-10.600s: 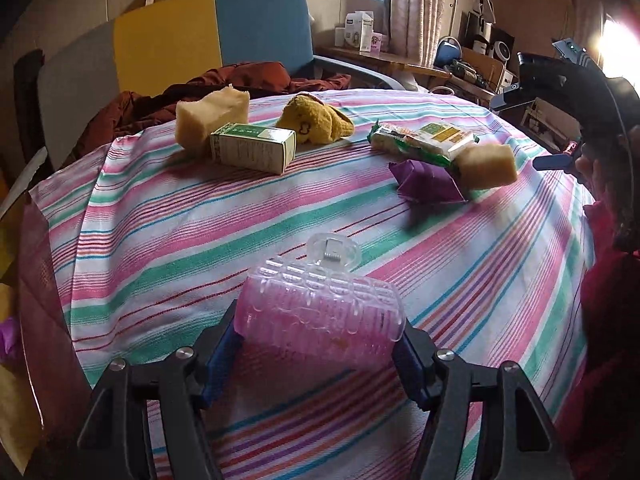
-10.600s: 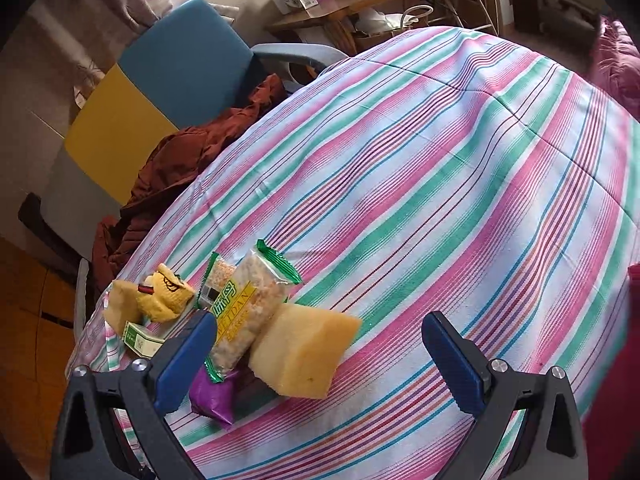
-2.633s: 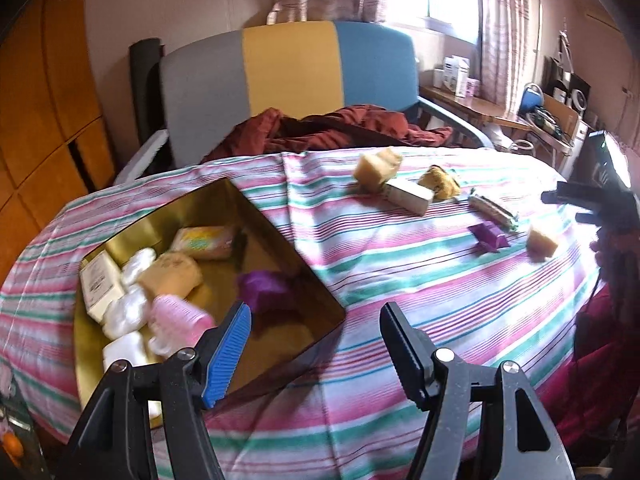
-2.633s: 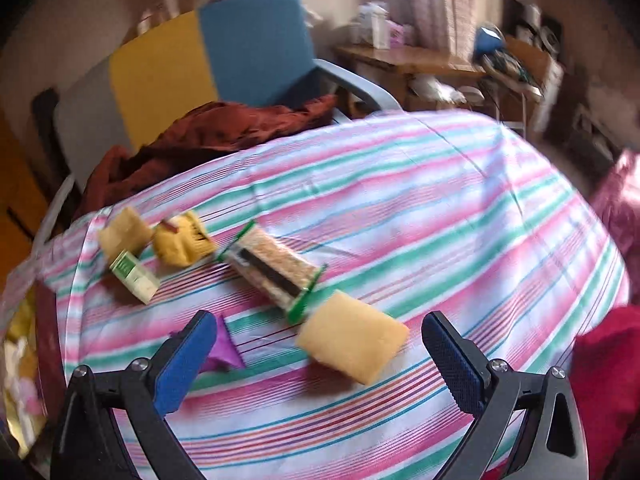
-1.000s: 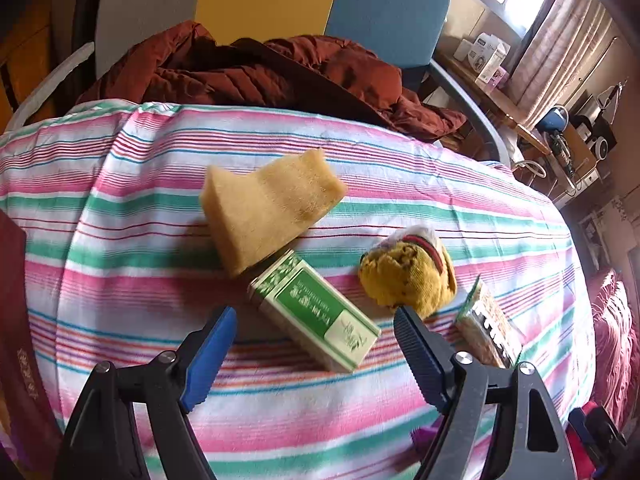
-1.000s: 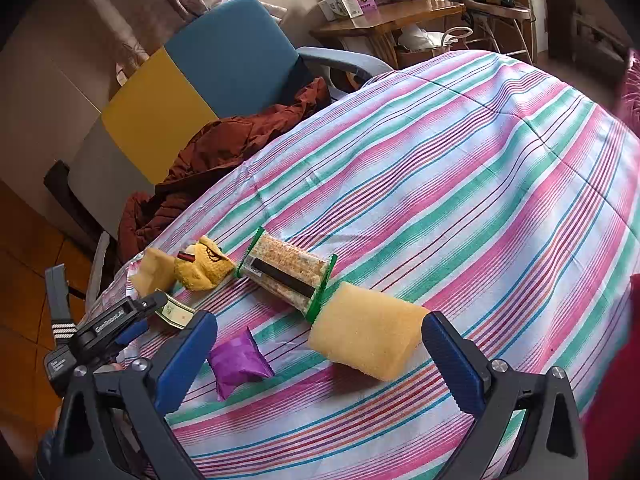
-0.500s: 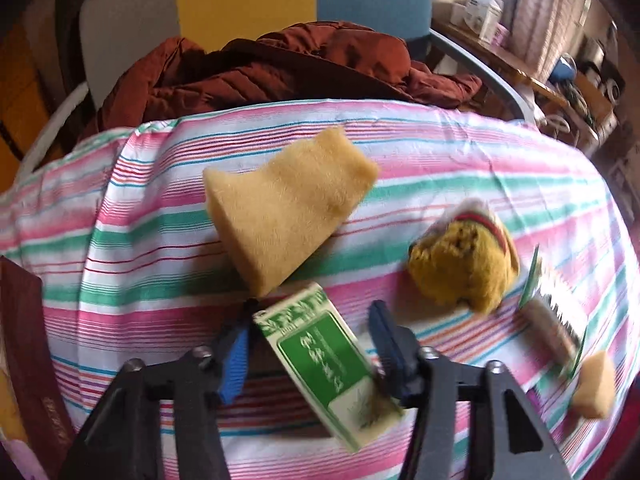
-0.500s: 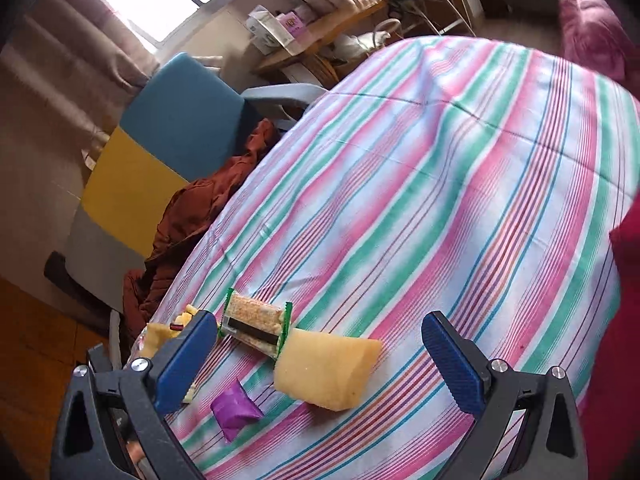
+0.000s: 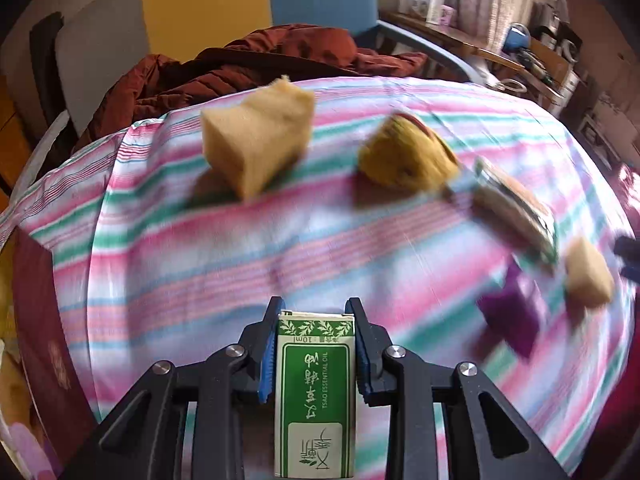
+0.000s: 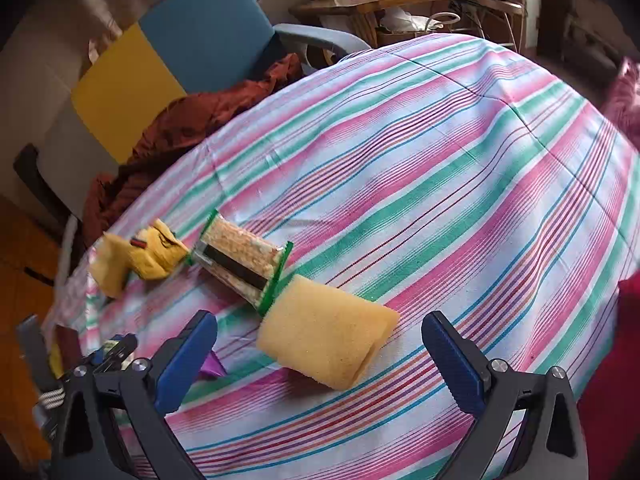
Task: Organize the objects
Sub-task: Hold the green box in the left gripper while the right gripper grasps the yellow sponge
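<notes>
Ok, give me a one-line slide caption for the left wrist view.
Left hand-held gripper shut on a green essential oil box above the striped tablecloth, sponges and snacks blurred beyond.

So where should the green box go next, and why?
Probably carry it left to the tin at the table's edge. The left gripper is shut on the green box and holds it above the cloth, so the pick looks done. The right gripper is open by the sponge.
</notes>
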A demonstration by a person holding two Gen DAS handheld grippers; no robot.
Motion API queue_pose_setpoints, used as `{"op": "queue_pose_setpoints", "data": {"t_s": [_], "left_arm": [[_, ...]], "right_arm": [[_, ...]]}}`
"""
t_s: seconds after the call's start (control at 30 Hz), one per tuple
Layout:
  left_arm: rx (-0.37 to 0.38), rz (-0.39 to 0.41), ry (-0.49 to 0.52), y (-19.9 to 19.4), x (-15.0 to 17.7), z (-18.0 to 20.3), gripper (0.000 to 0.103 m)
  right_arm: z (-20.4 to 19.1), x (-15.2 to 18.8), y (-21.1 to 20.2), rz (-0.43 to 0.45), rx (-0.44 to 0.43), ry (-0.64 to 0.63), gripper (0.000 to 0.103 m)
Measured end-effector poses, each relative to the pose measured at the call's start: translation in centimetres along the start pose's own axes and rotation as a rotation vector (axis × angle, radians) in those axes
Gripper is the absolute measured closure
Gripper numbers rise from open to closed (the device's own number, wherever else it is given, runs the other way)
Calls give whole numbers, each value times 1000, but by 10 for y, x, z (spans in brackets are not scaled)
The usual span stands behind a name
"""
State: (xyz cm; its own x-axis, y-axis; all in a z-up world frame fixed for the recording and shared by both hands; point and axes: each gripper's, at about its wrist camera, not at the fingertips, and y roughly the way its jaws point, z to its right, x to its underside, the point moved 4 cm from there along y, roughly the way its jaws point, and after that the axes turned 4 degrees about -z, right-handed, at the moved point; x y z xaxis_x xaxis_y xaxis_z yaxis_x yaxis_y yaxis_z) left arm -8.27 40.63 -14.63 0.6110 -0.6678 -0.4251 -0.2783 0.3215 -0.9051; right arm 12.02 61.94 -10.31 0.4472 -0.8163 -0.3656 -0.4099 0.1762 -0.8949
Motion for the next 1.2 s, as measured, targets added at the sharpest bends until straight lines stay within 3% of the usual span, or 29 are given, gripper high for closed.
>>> {"op": "queue_pose_setpoints", "data": {"t_s": [0.13, 0.3, 0.33, 0.37, 0.4, 0.57, 0.7, 0.97, 1.2], "left_arm": [[51, 12, 1, -15, 29, 5, 73], [58, 40, 10, -28, 53, 7, 73], [56, 44, 12, -29, 55, 7, 73], [56, 48, 13, -30, 57, 7, 73], [58, 51, 10, -30, 59, 7, 73], [57, 69, 14, -35, 69, 4, 73], [47, 96, 35, -41, 81, 4, 73], [3, 147, 56, -47, 94, 8, 72], [-20, 168, 65, -55, 101, 12, 73]], "right_arm": [[-14, 5, 16, -40, 114, -132, 0], [-21, 9, 29, -64, 181, -215, 1], [-20, 11, 33, -83, 176, -216, 10], [-18, 14, 35, -94, 199, -220, 26], [-18, 14, 35, -92, 212, -224, 26], [-20, 14, 25, -52, 191, -212, 34], [-27, 10, 7, 32, 137, -209, 34], [-34, 6, -8, 103, 86, -196, 34], [-64, 14, -16, 127, -24, -304, 34]]}}
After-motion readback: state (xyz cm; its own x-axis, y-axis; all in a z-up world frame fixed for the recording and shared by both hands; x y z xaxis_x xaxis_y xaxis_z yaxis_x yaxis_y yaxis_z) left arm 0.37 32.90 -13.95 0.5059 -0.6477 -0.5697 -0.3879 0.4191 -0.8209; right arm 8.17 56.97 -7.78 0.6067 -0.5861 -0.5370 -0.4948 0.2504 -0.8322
